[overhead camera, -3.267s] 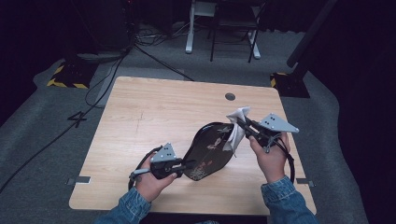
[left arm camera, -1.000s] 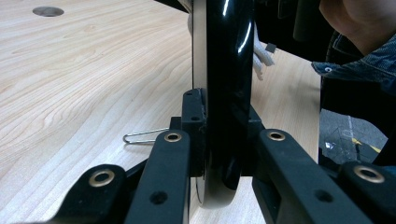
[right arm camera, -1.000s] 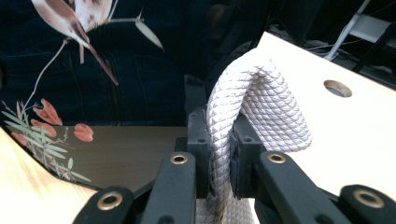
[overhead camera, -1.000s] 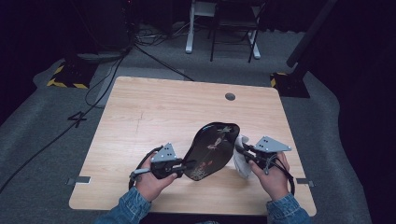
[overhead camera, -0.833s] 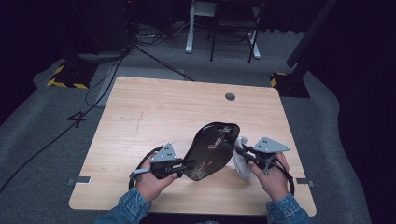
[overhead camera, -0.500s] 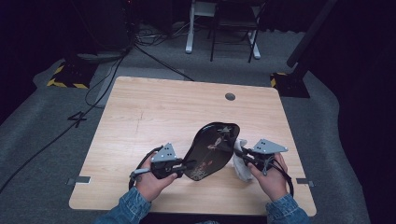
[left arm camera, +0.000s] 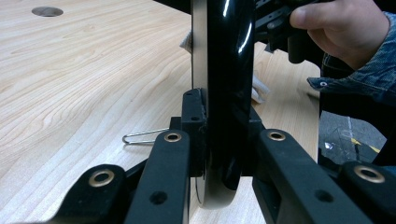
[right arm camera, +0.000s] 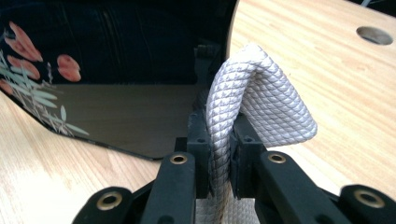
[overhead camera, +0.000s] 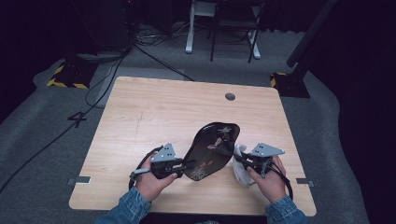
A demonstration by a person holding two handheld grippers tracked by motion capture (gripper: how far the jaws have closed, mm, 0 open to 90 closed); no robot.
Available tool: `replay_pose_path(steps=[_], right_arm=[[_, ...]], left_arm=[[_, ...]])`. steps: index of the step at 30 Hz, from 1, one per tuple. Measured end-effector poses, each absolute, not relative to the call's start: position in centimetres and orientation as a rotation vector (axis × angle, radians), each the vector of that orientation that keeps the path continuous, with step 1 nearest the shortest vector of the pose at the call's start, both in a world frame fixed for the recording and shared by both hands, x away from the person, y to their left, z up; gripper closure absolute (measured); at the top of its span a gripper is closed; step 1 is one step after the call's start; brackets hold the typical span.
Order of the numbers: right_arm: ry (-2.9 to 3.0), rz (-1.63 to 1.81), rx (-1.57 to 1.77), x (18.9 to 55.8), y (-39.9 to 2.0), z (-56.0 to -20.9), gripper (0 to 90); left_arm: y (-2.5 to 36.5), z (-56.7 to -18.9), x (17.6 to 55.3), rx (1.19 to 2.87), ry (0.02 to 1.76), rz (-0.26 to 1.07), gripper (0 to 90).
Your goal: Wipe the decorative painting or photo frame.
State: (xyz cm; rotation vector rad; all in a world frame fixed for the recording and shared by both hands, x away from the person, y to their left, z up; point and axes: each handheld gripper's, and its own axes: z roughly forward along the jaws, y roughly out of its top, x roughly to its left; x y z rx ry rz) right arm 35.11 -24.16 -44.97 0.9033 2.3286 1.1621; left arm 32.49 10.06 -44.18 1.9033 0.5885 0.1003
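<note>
A glossy black tray (overhead camera: 211, 149) painted with flowers is held up on edge over the front of the wooden table (overhead camera: 154, 112). My left gripper (overhead camera: 183, 166) is shut on its near rim; in the left gripper view the tray's edge (left arm camera: 223, 70) stands upright between the jaws. My right gripper (overhead camera: 239, 160) is shut on a white quilted cloth (overhead camera: 240, 169), low beside the tray's right side. The right gripper view has the folded cloth (right arm camera: 252, 102) pinched between the jaws, with the tray's painted face (right arm camera: 93, 65) just to its left.
A round cable hole (overhead camera: 229, 96) sits near the table's far edge. A small wire clip (left arm camera: 142, 137) lies on the wood by the left gripper. Chair legs (overhead camera: 224, 37) and cables (overhead camera: 116, 56) are on the floor beyond the table.
The right gripper with the cloth has come down along the tray's right side toward the tabletop. The left gripper and the tray have stayed put.
</note>
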Motion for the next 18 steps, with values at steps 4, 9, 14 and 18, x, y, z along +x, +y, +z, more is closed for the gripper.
replay_pose_path(steps=[4, 9, 14, 18], right_arm=[[2.349, 1.150, 0.908, 35.0, -24.1, -45.5, 81.3], [2.373, 1.131, 0.908, 34.9, -23.9, -46.0, 81.3], [2.395, 1.118, 0.910, 34.9, -23.7, -46.4, 81.2], [2.417, 1.106, 0.916, 34.9, -23.6, -46.9, 81.2]], left_arm=[[10.1, -44.2, 32.5, 1.904, 0.586, 0.101, 79.7], [10.1, -44.2, 32.5, 1.905, 0.585, 0.099, 79.6], [10.1, -44.2, 32.5, 1.906, 0.585, 0.097, 79.4], [10.0, -44.2, 32.4, 1.902, 0.588, 0.093, 79.2]])
